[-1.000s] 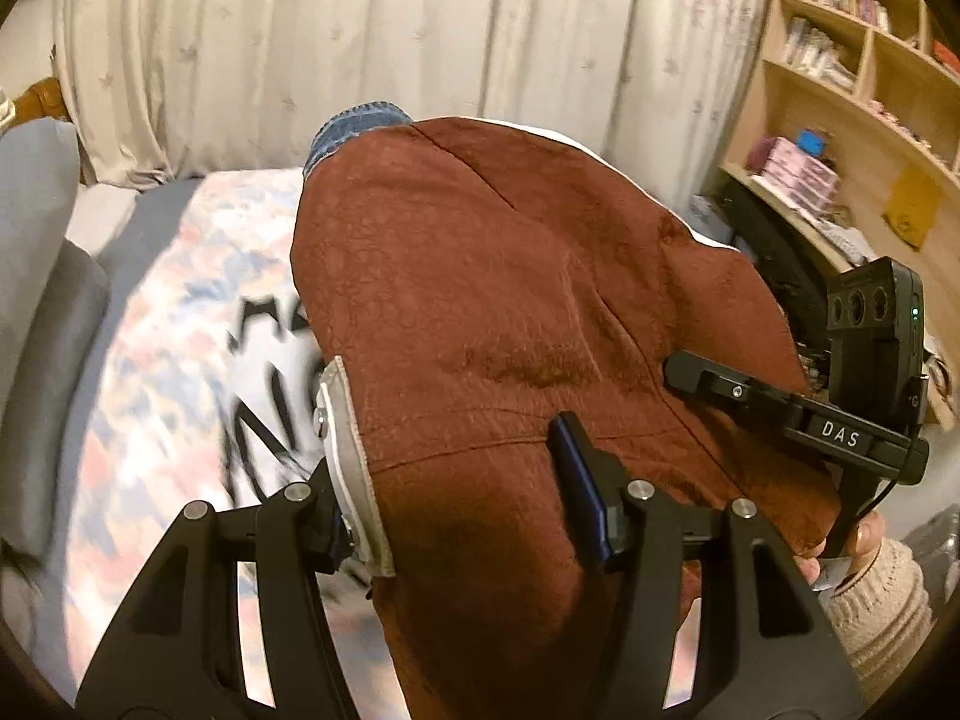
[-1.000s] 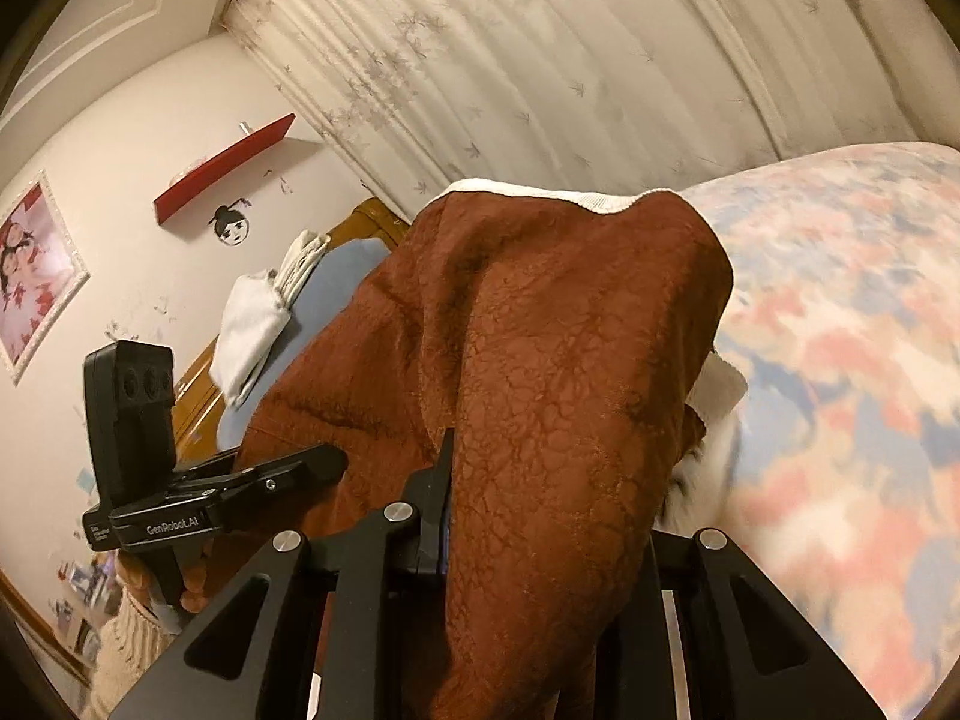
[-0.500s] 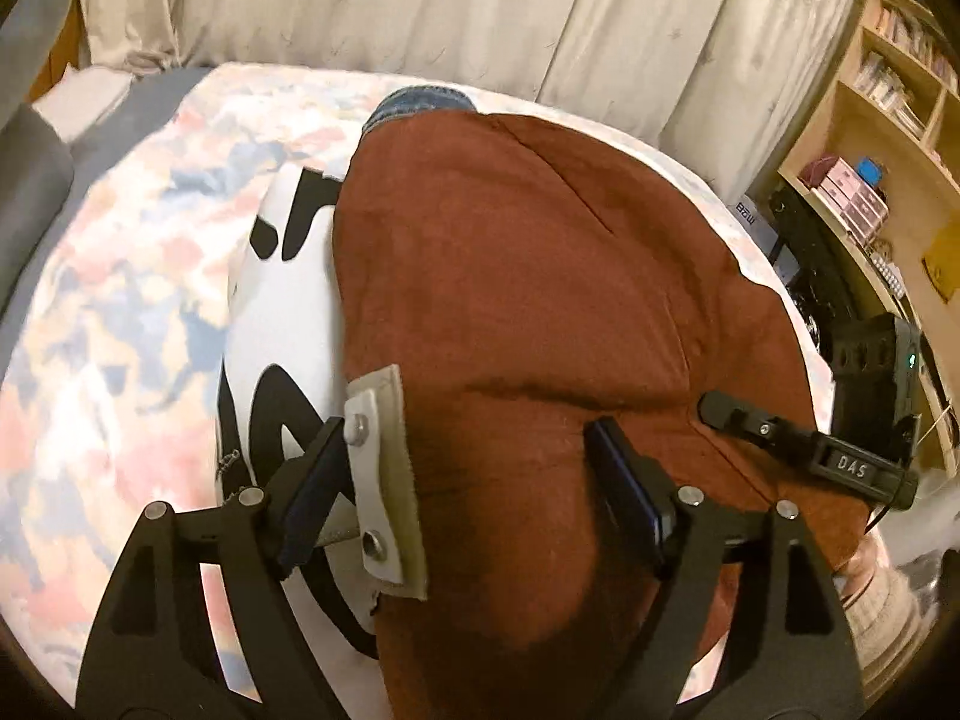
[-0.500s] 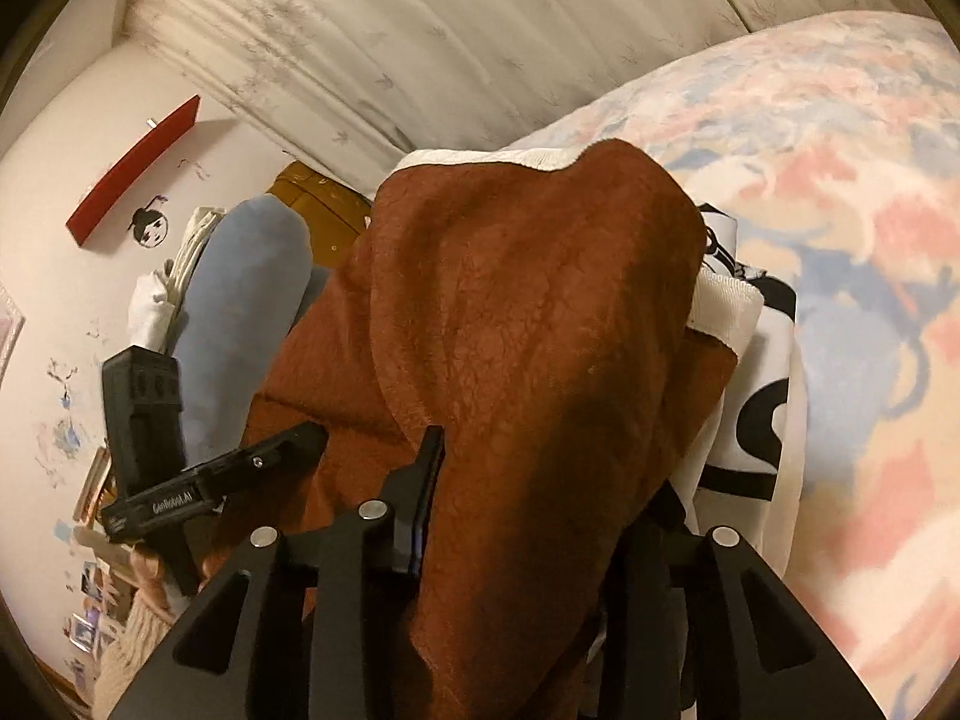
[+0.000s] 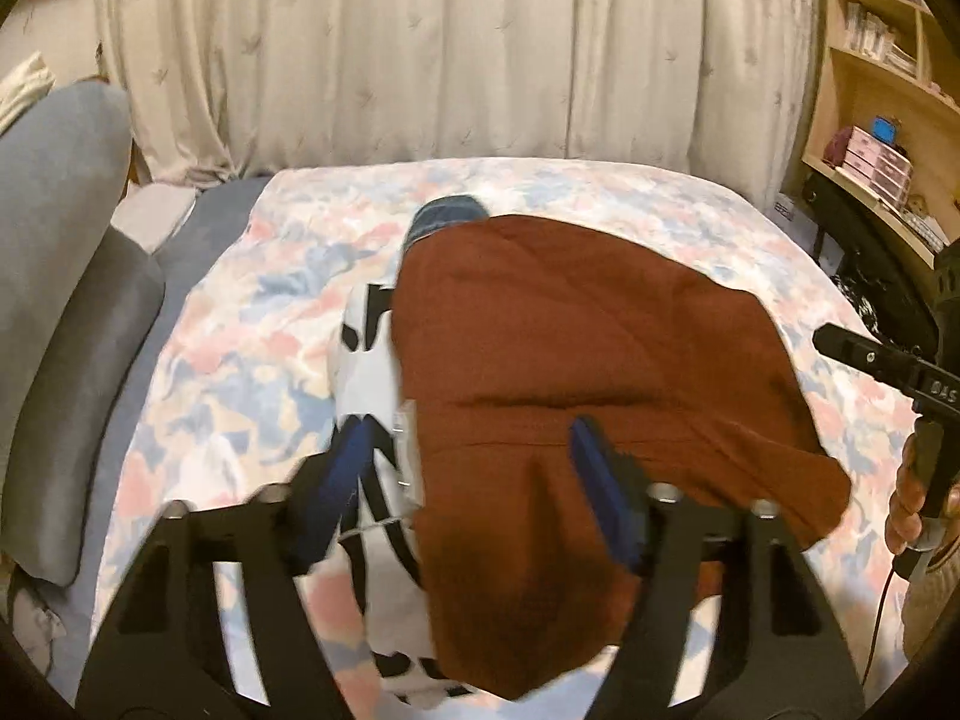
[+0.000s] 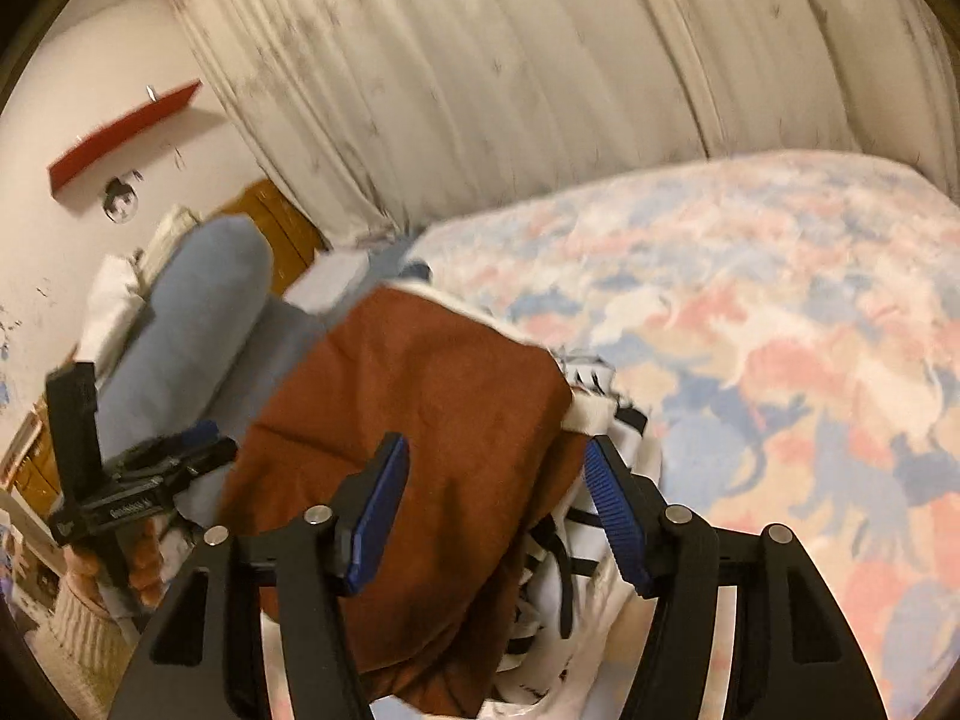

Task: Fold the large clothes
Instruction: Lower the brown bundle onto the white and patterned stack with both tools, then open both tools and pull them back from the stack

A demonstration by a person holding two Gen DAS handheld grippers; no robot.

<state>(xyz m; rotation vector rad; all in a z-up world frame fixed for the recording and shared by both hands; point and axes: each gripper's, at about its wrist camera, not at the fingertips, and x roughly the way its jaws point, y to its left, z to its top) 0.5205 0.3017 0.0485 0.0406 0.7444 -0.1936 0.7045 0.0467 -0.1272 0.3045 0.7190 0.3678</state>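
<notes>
Two claws, both released, jaws spread wide. Left claw [image 5: 474, 450] hovers over the near left edge of the rust-brown garment [image 5: 576, 360]. The garment lies flat on the floral bed [image 5: 240, 348], over a white black-printed cloth [image 5: 366, 372]. Right claw [image 6: 498, 498] straddles the garment's near right edge.

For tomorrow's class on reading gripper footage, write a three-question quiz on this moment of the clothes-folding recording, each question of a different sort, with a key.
1. True or false: the left gripper is shut on the rust-brown garment.
2. What lies directly under the garment? A) white garment with black print B) pillow C) book
3. Fill in: the right gripper has its jaws ____.

Key: 1 false, both jaws stand apart; 2 A; 3 open. All lies on the floral bedspread.
</notes>
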